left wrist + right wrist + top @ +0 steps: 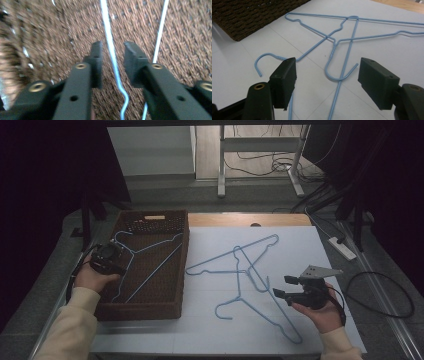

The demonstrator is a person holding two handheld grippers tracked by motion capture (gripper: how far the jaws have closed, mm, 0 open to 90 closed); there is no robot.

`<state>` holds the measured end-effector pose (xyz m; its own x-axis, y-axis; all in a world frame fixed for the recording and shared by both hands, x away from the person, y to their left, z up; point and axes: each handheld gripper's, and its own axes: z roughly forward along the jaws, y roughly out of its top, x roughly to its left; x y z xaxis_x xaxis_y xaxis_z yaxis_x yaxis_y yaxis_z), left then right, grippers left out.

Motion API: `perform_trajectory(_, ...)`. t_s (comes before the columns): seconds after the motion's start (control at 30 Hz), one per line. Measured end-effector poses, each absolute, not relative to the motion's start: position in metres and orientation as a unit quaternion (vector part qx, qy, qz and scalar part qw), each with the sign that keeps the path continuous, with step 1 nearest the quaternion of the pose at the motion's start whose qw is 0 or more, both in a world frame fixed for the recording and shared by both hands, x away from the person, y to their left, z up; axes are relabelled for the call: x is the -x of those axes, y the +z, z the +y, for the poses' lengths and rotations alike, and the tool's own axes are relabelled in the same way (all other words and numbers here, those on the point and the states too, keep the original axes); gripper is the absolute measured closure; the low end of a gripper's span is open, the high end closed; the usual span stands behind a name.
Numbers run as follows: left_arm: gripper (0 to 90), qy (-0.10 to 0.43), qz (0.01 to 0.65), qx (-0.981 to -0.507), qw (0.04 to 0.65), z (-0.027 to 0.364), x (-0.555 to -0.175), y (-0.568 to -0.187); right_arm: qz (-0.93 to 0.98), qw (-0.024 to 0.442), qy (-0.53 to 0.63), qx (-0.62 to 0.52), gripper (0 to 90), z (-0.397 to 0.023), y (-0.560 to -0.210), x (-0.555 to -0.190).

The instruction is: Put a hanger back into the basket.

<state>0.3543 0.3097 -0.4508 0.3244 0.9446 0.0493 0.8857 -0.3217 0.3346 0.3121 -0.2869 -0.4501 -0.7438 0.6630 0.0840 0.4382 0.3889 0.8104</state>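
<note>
With our left gripper (112, 51) parted around the thin blue wire hanger (145, 251) in the woven brown basket (183, 265) at left of frame, and our right gripper (327, 72) wide open, we judge it light, springy, slippery, best pinched near its twisted neck.

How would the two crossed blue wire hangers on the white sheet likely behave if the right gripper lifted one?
The hangers look thin and probably light, springy rather than floppy. They overlap and cross, so lifting one may drag the other. The smooth wire could slip or swing between the open right gripper's jaws.
</note>
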Motion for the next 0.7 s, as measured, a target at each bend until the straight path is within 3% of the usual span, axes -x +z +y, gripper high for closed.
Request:
perform_trajectory(0.23,47.9,0.136,0.549,-0.799,0.206,0.305,-0.337,-0.433,0.824,0.128,0.439,-0.335,31.5,-0.287,-0.451,-0.313)
perform_trajectory(0.7,38.1,0.142,0.472,-0.787,0.372,0.281,-0.294,-0.405,0.821,0.132,0.439,-0.339,31.1,-0.288,-0.452,-0.314)
